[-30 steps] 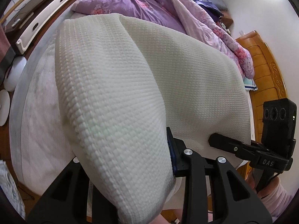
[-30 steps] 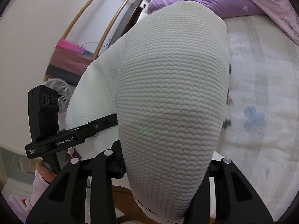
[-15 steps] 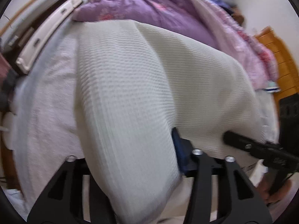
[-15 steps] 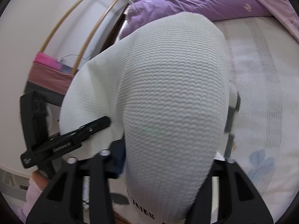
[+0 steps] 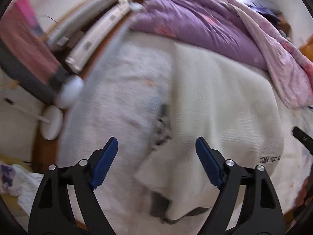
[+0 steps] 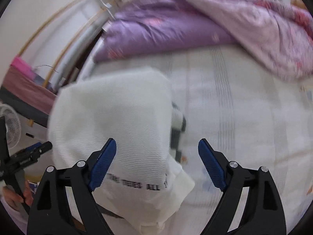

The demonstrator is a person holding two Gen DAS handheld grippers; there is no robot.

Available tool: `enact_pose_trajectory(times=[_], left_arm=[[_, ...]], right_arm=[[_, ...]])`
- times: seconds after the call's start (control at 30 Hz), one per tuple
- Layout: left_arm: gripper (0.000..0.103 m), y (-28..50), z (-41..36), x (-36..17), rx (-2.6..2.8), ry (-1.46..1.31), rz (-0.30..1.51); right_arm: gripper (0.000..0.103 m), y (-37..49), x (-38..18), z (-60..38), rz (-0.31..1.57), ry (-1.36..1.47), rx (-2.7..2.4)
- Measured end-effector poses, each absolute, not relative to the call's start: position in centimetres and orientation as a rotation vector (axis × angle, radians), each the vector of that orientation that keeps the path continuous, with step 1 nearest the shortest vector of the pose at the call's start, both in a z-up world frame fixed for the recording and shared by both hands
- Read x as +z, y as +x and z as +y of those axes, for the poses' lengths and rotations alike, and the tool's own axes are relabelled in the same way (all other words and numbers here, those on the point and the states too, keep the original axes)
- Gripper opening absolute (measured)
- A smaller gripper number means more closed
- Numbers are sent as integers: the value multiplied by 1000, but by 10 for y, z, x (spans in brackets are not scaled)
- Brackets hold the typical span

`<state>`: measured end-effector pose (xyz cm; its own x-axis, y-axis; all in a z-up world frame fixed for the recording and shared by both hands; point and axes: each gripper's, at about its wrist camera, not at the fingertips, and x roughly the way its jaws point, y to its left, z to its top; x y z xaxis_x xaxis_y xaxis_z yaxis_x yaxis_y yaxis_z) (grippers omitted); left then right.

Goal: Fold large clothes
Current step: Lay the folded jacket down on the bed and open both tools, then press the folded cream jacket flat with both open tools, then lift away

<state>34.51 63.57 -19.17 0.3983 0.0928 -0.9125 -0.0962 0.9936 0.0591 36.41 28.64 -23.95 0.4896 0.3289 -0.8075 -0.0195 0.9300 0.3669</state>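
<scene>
A cream waffle-knit garment (image 5: 219,101) with a line of black lettering lies folded on the bed's pale sheet (image 5: 121,98). My left gripper (image 5: 156,148) hovers over its left edge, jaws opening, and the blue pads press on nothing. In the right wrist view the same garment (image 6: 117,117) lies low and to the left. My right gripper (image 6: 157,148) hangs over the garment's right edge, jaws opening too, clear of the cloth. The left gripper (image 6: 42,148) shows at the left edge of that view, held by a hand.
A purple and pink quilt (image 5: 205,25) is heaped across the far side of the bed. A white fan (image 5: 56,105) and a pink-draped rack (image 5: 25,45) stand on the floor to the left. A wooden headboard (image 5: 309,49) is at the right.
Both grippers have let go of the cream garment and opened wide. It hung draped over both cameras before; now it lies on the bed. Both views have tilted downward.
</scene>
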Motion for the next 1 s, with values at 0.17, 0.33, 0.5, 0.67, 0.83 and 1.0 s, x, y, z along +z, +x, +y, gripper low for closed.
enact_pose_trajectory(times=[0.17,0.33,0.5,0.67,0.83,1.0], left_arm=[[62,342,615,-153,-43,-167,1079],[47,368,564,-201,-104,-98,1200],[35,391,608,-278,90,-130,1302],[37,408,631,-284,85,-145,1304],[48,419,625,-280,84,-45,1298],[65,433,638,-300,66,-91,1300]], right_arm=[[31,382,-258,307,1100,292,407],[20,386,-325,349,1294,355,516],[18,381,-363,384,1338,436,545],[19,385,-339,379,1357,418,566],[19,401,-275,310,1175,161,306],[17,417,-377,316,1424,255,336]])
